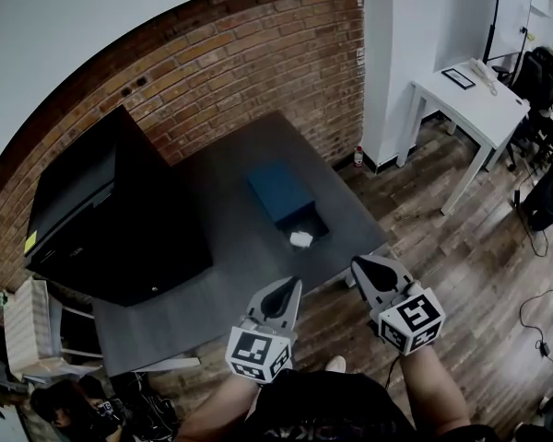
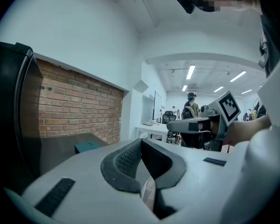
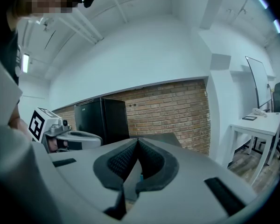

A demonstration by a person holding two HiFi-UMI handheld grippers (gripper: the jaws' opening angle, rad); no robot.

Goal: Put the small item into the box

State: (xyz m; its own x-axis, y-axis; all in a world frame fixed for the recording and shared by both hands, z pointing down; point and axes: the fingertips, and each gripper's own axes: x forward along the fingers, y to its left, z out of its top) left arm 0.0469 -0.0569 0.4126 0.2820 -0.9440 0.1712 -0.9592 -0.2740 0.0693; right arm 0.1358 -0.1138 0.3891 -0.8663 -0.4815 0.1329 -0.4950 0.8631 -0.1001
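**A:** Where's the item?

**B:** I see the item, small and white, lying in the open end of the box. The rest of the box is under its blue lid. It sits toward the table's far right corner, so I'd call the placing done.

**A:** And your tongs?

**B:** Both are at the near edge, well apart from the box. The left tongs are over the table and the right tongs are by the near right corner. On each, the pads are pressed together with nothing between them. I'd guess they sit low and level like that because there's nothing left to carry.

**A:** Anything in the way?

**B:** No. The table is dark grey and the box is the only thing on it. A black cabinet stands at its left edge against a brick wall. A white desk is off to the right on the wood floor.
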